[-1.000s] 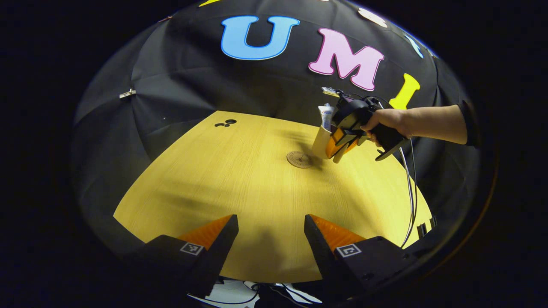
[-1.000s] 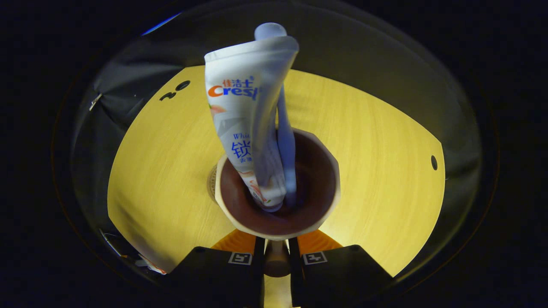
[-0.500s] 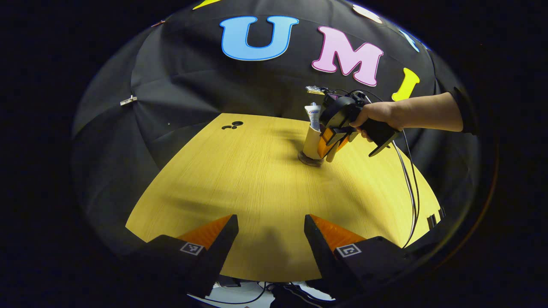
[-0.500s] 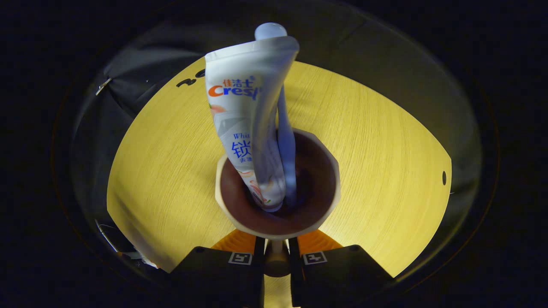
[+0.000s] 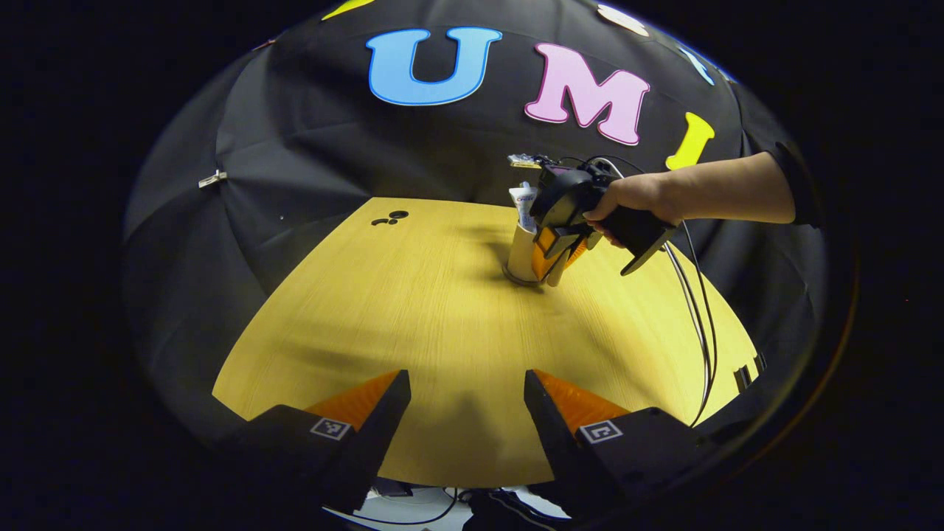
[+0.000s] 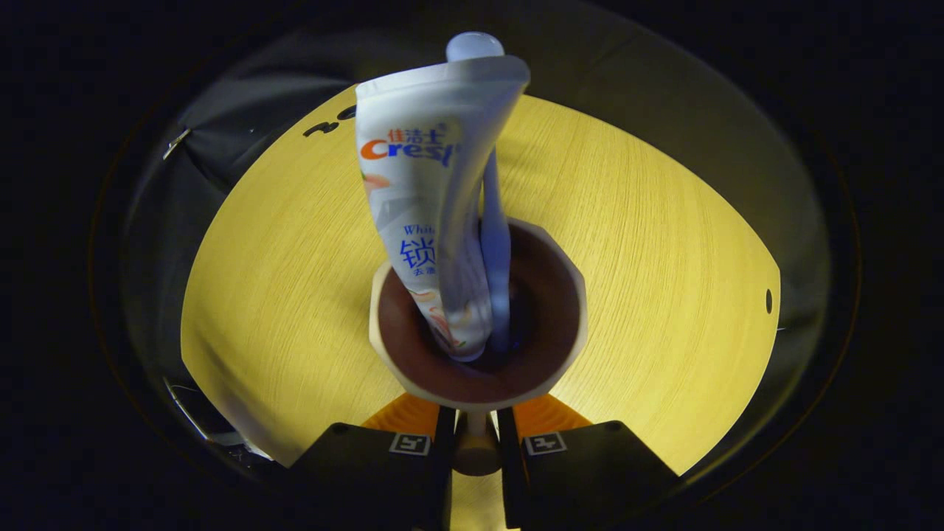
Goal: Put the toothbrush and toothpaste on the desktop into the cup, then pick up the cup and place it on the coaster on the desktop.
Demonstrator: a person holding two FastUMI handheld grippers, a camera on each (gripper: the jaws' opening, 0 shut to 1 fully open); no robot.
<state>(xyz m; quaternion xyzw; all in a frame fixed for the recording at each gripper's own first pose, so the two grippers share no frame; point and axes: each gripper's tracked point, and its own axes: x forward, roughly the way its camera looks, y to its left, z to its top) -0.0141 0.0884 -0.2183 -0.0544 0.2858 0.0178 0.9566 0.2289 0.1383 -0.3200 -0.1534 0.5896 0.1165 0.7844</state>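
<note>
Near the table's [image 5: 413, 310] far edge, the right gripper [image 6: 476, 442] pinches the handle of the stiff, top-heavy cup [image 6: 478, 346] holding toothpaste [image 6: 424, 199] and toothbrush [image 6: 495, 251], apparently on the coaster [image 5: 516, 279], while the left gripper [image 5: 466, 402] hangs spread and empty.

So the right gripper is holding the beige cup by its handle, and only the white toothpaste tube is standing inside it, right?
Not quite. The right gripper does hold the beige cup by its handle, but the right gripper view shows a pale toothbrush standing in it beside the white toothpaste tube.
</note>
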